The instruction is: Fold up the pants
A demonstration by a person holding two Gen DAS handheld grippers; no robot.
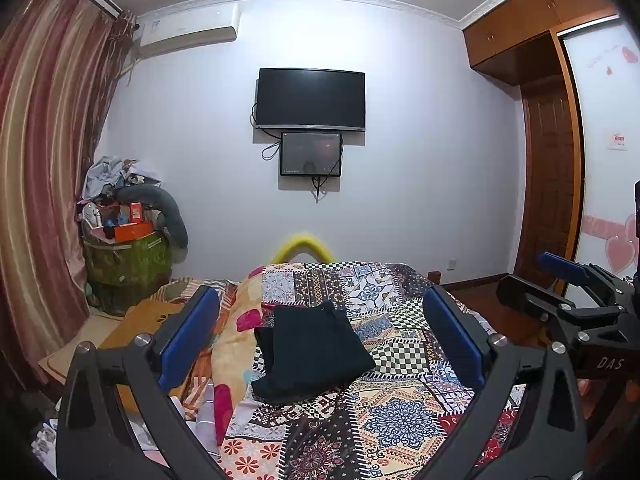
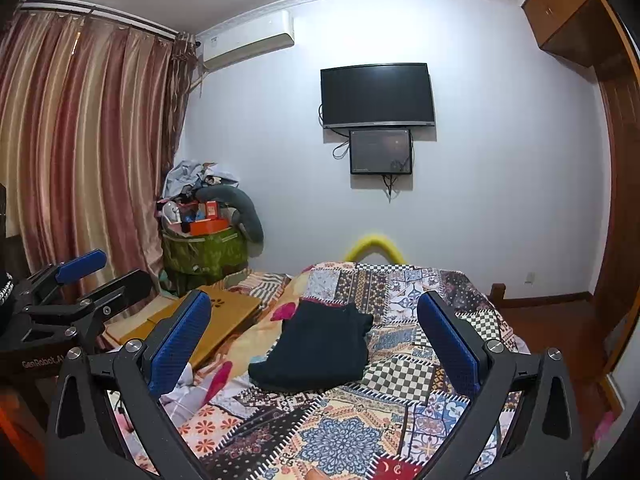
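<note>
The lower edges of both views are cut off by black tong arms, and the bed's near end is hidden behind them. White lettering reads "DAS" on the right tongs (image 1: 568,276) seen from the left camera, and "GenRobot.A" — the rest cut off — on the left tongs (image 2: 88,276) seen from the right one. Both tongs stand wide open with textured blue pads, holding nothing. The pants (image 1: 312,352) — dark, soft, folded into a compact bundle — lie on the bed's patchwork quilt (image 1: 400,412), ahead of both tongs and apart from them. The small wall screen (image 1: 311,154) shows marks too faint to read.
</note>
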